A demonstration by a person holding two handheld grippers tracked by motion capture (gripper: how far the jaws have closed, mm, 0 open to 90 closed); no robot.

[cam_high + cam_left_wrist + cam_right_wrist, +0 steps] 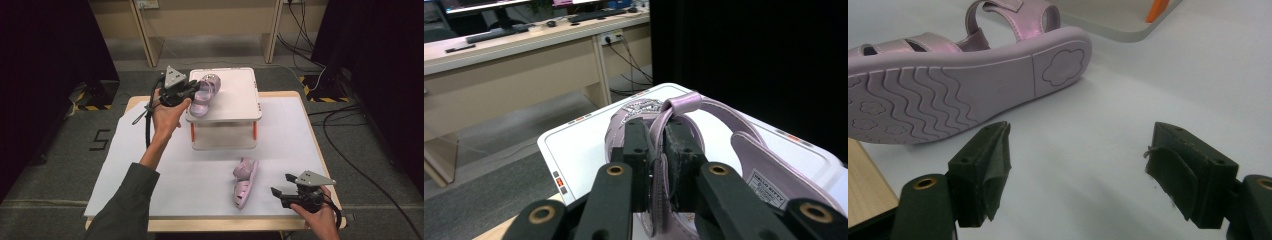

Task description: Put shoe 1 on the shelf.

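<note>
My right tool (1078, 175) hangs released near the surface's (280, 195) front edge, beside the second sandal (245, 182) lying on its side — not yet picked. My left tool (656, 160) grips the first sandal's (204, 95) strap on the white stand (235, 97) — half done, I'd judge.

Grey carpet floor (60, 165), wooden desks (524, 55)

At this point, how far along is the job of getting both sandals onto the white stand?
About halfway, at a guess. In hand: the left gripper is shut on the strap of one purple sandal, over the white stand. Whether it rests there yet is unclear. Left: the second sandal lies on its side on the table sheet, beside the open right gripper.
</note>
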